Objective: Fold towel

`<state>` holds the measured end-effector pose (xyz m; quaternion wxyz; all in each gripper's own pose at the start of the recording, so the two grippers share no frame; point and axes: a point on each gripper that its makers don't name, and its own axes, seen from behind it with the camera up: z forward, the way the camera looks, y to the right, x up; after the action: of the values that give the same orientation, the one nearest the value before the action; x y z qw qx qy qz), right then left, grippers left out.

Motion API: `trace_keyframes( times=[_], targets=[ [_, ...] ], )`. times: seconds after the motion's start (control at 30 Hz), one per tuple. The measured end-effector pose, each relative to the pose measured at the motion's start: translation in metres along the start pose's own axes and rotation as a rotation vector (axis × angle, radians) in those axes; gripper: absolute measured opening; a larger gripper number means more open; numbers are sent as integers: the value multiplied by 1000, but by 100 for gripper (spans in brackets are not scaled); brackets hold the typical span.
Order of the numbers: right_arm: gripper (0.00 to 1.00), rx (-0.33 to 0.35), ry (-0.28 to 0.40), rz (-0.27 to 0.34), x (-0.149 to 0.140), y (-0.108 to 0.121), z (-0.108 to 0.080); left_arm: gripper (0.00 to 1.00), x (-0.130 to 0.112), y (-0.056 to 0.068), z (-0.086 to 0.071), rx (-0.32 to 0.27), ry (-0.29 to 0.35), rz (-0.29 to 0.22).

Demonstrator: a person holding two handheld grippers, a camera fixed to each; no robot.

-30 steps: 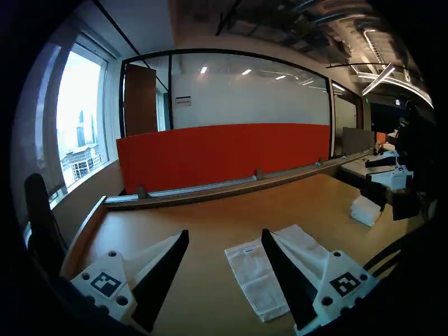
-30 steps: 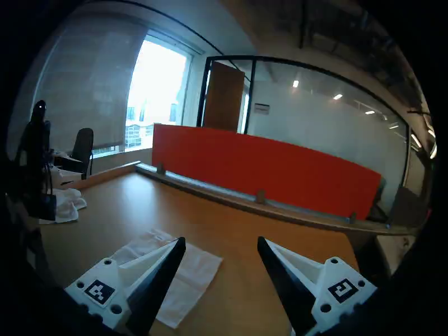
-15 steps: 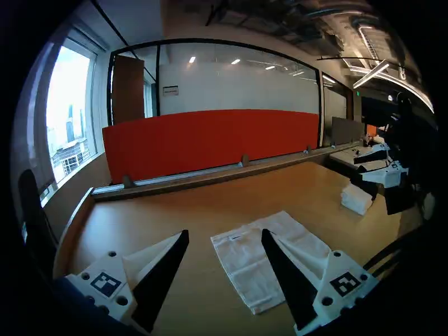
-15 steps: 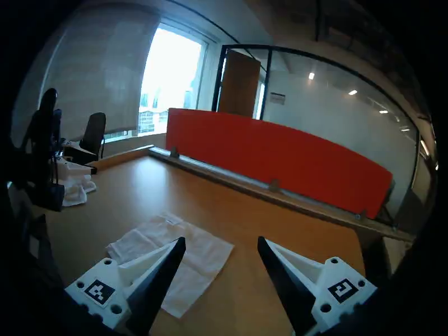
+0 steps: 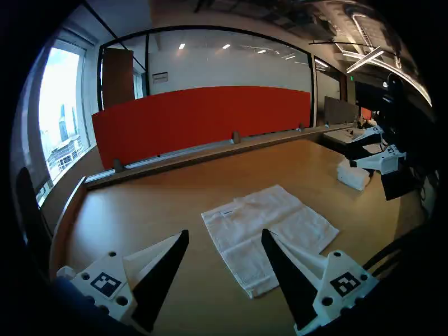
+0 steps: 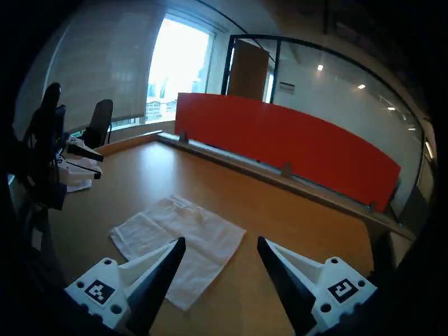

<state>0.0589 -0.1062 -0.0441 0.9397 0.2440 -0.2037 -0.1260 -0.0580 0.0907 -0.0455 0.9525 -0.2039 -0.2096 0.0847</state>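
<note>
Left gripper view: left tongs [image 5: 224, 232] spread, empty; towel [image 5: 269, 221] flat on table [image 5: 162, 193], well short of red partition [image 5: 201, 117]. Right gripper view: right tongs [image 6: 220, 239] spread, same towel. Risk: uneven corner grabs skew the fold, or tips skid off thin cloth.

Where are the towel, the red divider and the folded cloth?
towel [image 5: 263, 215], left gripper view, middle of the cloth.
red divider [image 5: 201, 120], left gripper view, panel centre.
folded cloth [image 5: 353, 175], left gripper view, top face.
</note>
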Motion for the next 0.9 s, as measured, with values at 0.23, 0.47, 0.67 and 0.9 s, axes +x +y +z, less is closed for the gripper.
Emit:
trace_keyframes(
  times=[0.23, 0.47, 0.67, 0.9],
  targets=[
    [100, 29, -46, -7, -27, -13, 9, 96, -27, 11, 9, -35, -54, 19],
    [99, 51, -94, -17, -54, -24, 18, 96, -54, 21, 20, -64, -105, 25],
    [100, 72, -135, -25, -76, -33, 25, 96, -75, 30, 29, -87, -149, 27],
    [100, 97, -191, -26, -104, -43, 32, 96, -99, 42, 35, -128, -206, 35]
  ],
)
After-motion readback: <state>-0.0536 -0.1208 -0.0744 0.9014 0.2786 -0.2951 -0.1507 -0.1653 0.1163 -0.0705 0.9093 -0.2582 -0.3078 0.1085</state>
